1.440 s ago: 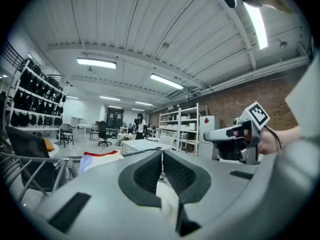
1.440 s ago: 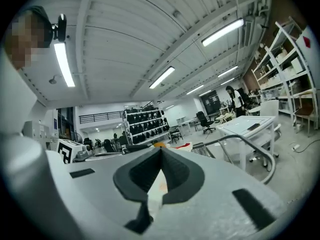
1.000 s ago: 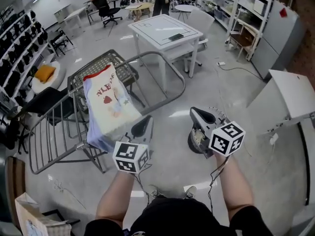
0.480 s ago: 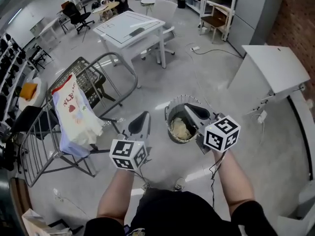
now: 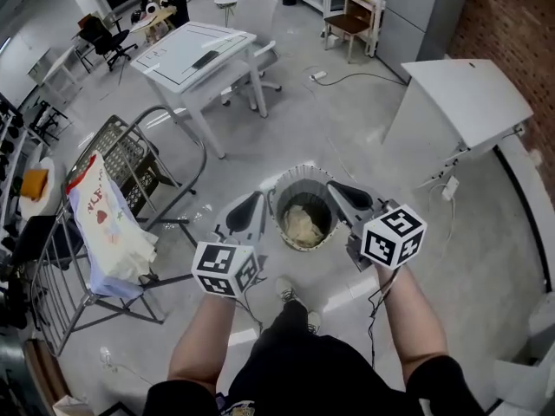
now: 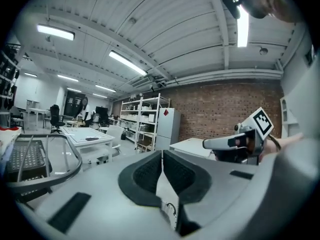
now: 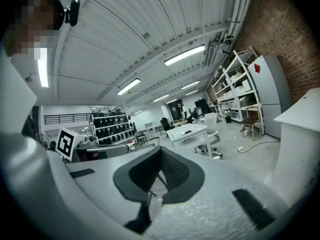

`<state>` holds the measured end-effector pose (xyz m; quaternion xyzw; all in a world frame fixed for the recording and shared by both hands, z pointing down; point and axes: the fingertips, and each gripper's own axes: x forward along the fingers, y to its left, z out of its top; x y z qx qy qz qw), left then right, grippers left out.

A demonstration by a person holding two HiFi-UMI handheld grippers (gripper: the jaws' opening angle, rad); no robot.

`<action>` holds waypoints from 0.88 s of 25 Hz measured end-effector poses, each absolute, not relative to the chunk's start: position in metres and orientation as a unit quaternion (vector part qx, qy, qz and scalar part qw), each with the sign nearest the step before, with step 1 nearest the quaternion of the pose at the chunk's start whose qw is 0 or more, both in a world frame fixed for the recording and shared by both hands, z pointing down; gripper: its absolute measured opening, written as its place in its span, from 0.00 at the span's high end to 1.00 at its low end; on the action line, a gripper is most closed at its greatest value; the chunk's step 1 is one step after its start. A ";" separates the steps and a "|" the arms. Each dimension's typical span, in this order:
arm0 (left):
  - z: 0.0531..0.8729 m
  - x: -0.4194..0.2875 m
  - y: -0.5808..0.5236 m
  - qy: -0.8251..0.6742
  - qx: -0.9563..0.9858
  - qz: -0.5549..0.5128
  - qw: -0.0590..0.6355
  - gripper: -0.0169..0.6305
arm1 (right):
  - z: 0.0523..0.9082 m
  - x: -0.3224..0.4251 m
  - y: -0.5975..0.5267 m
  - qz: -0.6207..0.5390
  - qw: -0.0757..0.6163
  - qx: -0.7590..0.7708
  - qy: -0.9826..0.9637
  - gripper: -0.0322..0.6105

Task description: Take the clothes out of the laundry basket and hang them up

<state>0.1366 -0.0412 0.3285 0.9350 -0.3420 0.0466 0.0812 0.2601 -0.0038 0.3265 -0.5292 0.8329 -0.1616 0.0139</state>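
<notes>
Standing on the floor, the laundry basket [image 5: 305, 183] shows between the two grippers in the head view, with pale clothes [image 5: 299, 224] lying inside. The left gripper [image 5: 246, 217] is just left of its rim and the right gripper [image 5: 345, 198] just right, both clenched on nothing. A printed garment [image 5: 102, 224] hangs on the drying rack [image 5: 121, 150] further left.
</notes>
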 end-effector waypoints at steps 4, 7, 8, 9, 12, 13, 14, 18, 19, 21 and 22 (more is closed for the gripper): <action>0.343 0.153 -0.074 -0.341 0.935 0.040 0.085 0.95 | 0.336 0.280 -0.030 -0.159 0.008 -0.550 0.819 0.94; 0.357 0.166 -0.098 -0.332 0.938 0.049 0.089 0.95 | 0.342 0.293 -0.054 -0.162 0.004 -0.561 0.812 0.94; 0.360 0.169 -0.107 -0.329 0.939 0.052 0.090 0.95 | 0.343 0.296 -0.064 -0.163 0.005 -0.563 0.810 0.94; 0.362 0.173 -0.117 -0.325 0.940 0.054 0.092 0.95 | 0.344 0.298 -0.074 -0.164 0.007 -0.565 0.808 0.94; 0.367 0.180 -0.147 -0.316 0.942 0.057 0.094 0.95 | 0.345 0.303 -0.104 -0.167 0.007 -0.569 0.805 0.94; 0.367 0.182 -0.157 -0.314 0.943 0.057 0.094 0.95 | 0.345 0.304 -0.114 -0.167 0.007 -0.569 0.805 0.94; 0.368 0.183 -0.166 -0.312 0.944 0.057 0.095 0.95 | 0.346 0.304 -0.124 -0.168 0.007 -0.569 0.805 0.92; 0.375 0.187 -0.193 -0.309 0.944 0.059 0.100 0.95 | 0.354 0.303 -0.155 -0.177 0.002 -0.564 0.807 0.86; 0.378 0.187 -0.199 -0.311 0.943 0.060 0.101 0.95 | 0.356 0.303 -0.163 -0.178 0.002 -0.562 0.808 0.85; 0.386 0.186 -0.209 -0.314 0.941 0.063 0.107 0.92 | 0.362 0.300 -0.177 -0.183 -0.002 -0.556 0.811 0.82; 0.390 0.185 -0.213 -0.317 0.940 0.065 0.111 0.87 | 0.366 0.298 -0.183 -0.186 -0.005 -0.551 0.813 0.80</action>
